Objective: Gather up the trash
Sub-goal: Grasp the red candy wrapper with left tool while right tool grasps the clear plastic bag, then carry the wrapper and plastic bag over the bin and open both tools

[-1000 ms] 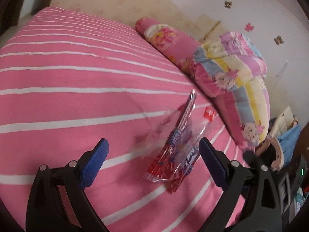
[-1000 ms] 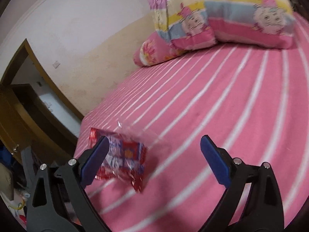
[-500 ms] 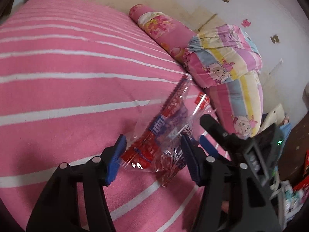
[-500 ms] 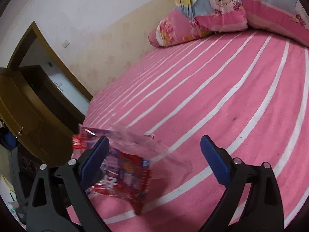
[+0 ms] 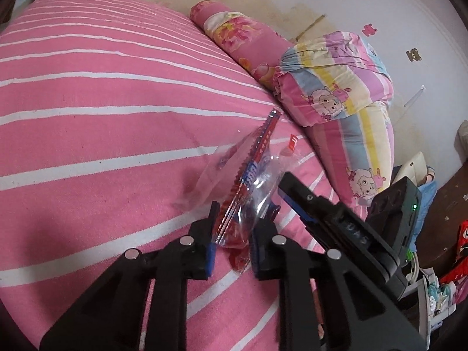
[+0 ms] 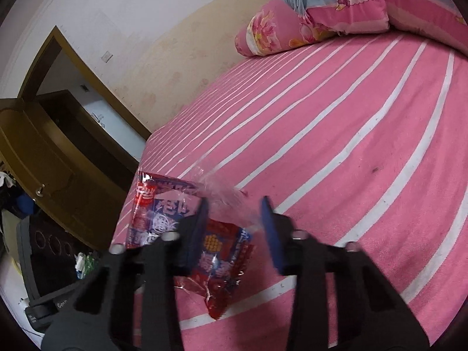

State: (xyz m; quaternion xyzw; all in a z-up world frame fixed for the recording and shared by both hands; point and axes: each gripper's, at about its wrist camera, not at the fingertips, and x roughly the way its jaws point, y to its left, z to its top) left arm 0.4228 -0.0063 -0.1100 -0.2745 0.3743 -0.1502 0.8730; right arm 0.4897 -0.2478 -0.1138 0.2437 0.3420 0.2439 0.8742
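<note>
A red, blue and clear snack wrapper lies on the pink striped bed. My left gripper has its blue pads closed in on the wrapper's near edge. The right gripper's body shows in the left wrist view, reaching in from the right beside the wrapper. In the right wrist view the wrapper sits at the bed's left edge, and my right gripper has narrowed around the wrapper's clear end, with a gap still between its pads.
A pink floral bolster and cartoon-sheep pillows lie at the head of the bed. A brown door stands left of the bed. Clutter sits on the floor at the right.
Both grippers moved in on the wrapper and narrowed. The left one went from wide open to closed on its near edge. The right one partly closed around its clear end.
</note>
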